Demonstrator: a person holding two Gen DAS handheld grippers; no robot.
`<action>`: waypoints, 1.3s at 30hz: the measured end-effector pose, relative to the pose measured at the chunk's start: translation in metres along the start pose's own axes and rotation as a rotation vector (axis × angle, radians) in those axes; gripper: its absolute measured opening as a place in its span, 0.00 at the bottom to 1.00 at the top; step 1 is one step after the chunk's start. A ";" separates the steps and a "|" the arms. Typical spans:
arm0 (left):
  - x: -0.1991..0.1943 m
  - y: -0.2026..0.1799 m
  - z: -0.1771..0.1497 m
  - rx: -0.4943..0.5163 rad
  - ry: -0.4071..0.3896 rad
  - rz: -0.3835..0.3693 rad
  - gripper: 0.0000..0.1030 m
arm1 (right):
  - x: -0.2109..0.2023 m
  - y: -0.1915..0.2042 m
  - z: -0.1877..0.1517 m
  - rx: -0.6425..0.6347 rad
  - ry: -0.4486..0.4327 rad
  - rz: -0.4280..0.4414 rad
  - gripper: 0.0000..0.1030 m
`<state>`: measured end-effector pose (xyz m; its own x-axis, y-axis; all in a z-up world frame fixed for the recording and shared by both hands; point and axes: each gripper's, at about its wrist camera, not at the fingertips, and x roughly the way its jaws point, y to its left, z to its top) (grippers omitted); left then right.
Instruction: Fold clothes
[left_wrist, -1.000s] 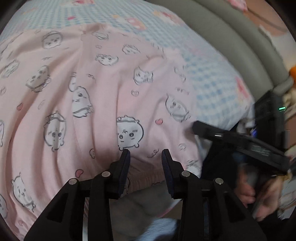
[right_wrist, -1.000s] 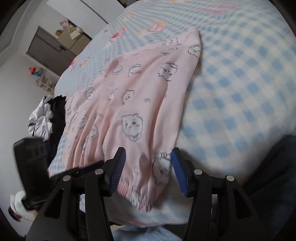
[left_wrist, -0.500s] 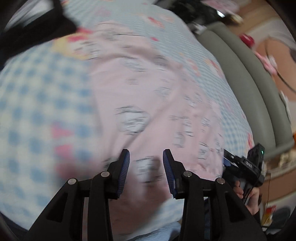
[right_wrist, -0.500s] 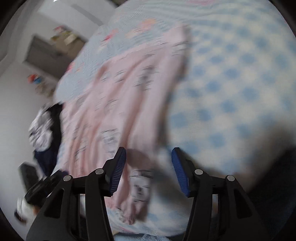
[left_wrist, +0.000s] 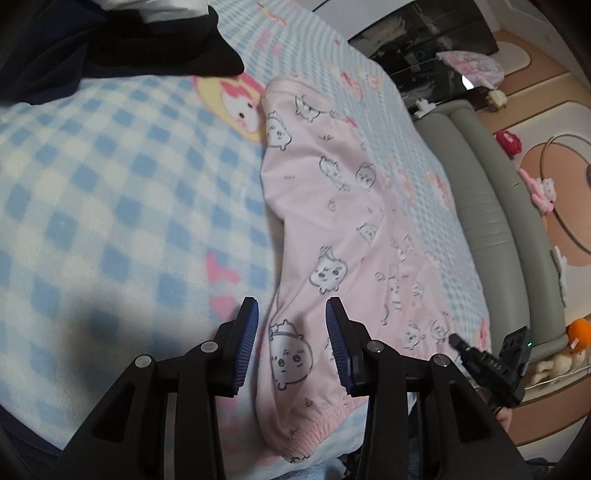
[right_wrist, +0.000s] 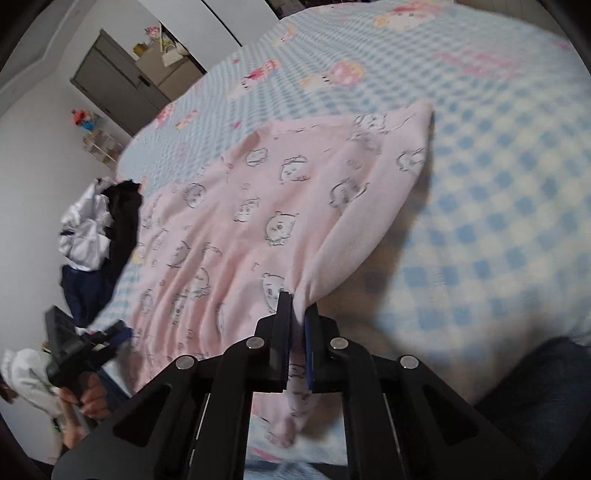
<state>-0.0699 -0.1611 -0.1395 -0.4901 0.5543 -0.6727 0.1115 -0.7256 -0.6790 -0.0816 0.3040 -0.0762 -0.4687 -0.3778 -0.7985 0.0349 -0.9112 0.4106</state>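
Pink pyjama pants (left_wrist: 332, 221) with cartoon faces lie spread on the blue checked blanket (left_wrist: 110, 184). My left gripper (left_wrist: 291, 343) is open, its blue pads on either side of one leg just above the elastic cuff (left_wrist: 310, 435). My right gripper (right_wrist: 297, 328) is shut on the other leg of the pants (right_wrist: 258, 206) near its cuff, and the fabric is gathered and pulled taut from the pinch. The right gripper also shows at the lower right of the left wrist view (left_wrist: 454, 338).
A pile of dark and white clothes (left_wrist: 92, 37) lies at the far side of the bed, and it also shows in the right wrist view (right_wrist: 96, 229). A grey padded bed frame (left_wrist: 491, 206) runs along the right. Toys lie on the floor beyond it.
My right gripper has shut on the pant leg it was straddling. My left gripper swung from the waist area to the other leg's cuff end and stays open.
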 end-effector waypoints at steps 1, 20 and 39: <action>0.001 0.002 0.001 -0.008 -0.001 0.003 0.39 | 0.003 -0.006 0.000 0.001 0.005 -0.039 0.04; 0.023 -0.019 -0.016 0.008 0.118 0.079 0.46 | 0.020 -0.045 -0.034 0.237 0.064 0.047 0.23; -0.007 -0.013 -0.035 -0.016 0.018 0.025 0.05 | 0.010 0.003 -0.040 0.062 0.078 0.034 0.02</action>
<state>-0.0380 -0.1417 -0.1363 -0.4709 0.5432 -0.6951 0.1376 -0.7330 -0.6661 -0.0504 0.2904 -0.1007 -0.3980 -0.4221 -0.8145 -0.0065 -0.8866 0.4626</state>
